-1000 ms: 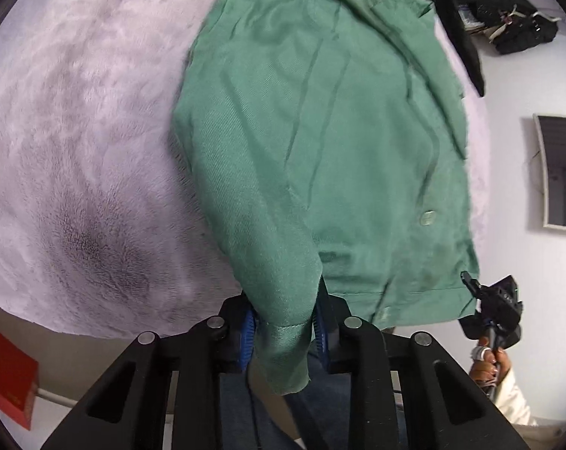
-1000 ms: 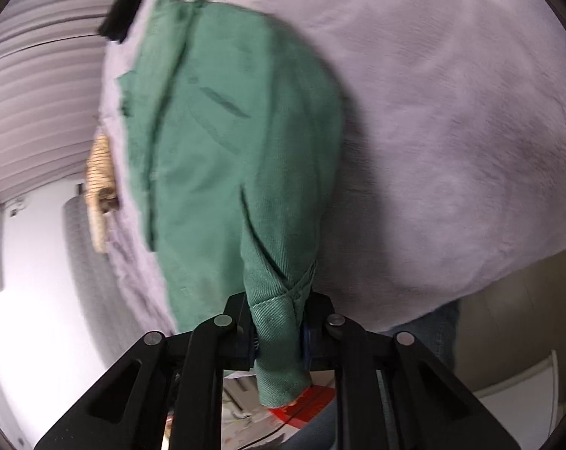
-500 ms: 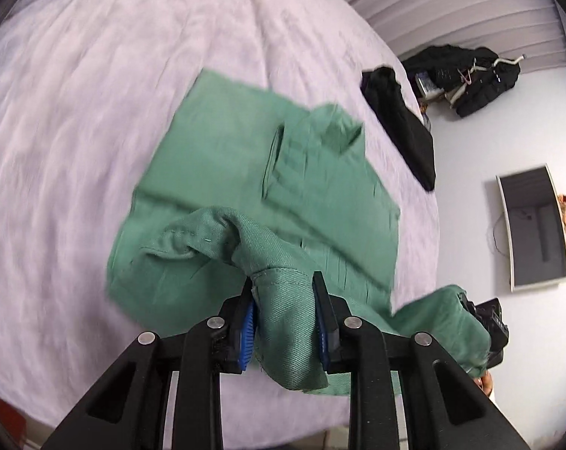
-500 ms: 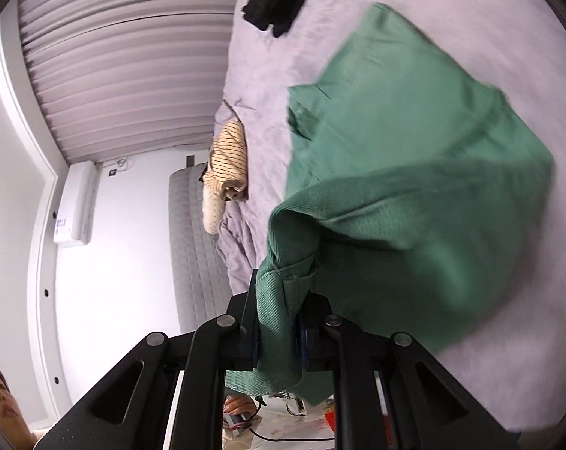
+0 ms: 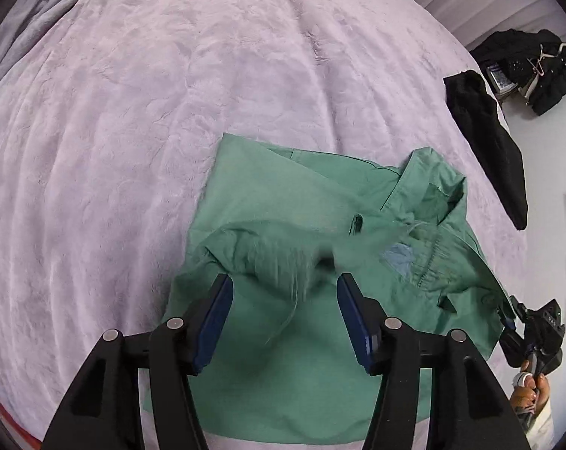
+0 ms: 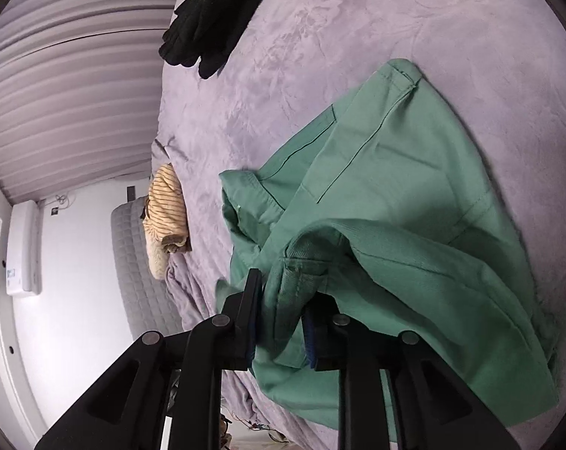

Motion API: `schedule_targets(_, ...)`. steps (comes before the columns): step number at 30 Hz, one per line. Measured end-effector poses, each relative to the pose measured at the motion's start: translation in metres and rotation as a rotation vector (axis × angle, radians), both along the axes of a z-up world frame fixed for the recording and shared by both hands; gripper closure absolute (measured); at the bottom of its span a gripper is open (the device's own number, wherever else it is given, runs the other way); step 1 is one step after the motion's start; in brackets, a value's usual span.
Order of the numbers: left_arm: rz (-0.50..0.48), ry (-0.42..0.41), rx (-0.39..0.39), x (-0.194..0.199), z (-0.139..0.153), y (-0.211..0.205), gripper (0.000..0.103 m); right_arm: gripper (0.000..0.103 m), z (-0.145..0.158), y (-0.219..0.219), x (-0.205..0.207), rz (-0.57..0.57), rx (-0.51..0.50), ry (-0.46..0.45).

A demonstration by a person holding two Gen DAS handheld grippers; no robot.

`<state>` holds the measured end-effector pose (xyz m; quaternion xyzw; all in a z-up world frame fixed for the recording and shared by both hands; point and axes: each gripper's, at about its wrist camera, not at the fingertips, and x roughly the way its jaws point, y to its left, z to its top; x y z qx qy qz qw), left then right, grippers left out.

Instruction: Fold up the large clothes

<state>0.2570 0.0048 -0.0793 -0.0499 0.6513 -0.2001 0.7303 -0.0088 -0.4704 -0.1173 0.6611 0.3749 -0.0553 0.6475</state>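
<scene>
Green jacket (image 5: 283, 202) — rumpled, partly folded over itself, collar up — lying on lilac bedspread (image 5: 133, 112).
</scene>
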Motion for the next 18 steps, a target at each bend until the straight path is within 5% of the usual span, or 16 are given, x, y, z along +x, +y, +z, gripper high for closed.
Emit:
schedule_targets(4, -0.06, -0.067, 0.045, 0.005, 0.01, -0.001, 0.028, 0.043, 0.011, -0.002, -0.004, -0.003, -0.069, 0.031)
schedule_targets(8, -0.198, -0.168, 0.116, 0.007, 0.016, -0.022, 0.028, 0.042, 0.036, 0.002, 0.013, 0.098, -0.258, 0.086)
schedule_targets(13, -0.419, -0.24, 0.163, -0.001, 0.003, -0.073, 0.028, 0.042, 0.043, 0.047, 0.066, 0.432, -0.498, 0.19)
schedule_targets(18, -0.501, -0.291, 0.179, -0.007, -0.009, -0.104, 0.028, 0.042, 0.04, 0.046, 0.071, 0.384, -0.673, 0.321)
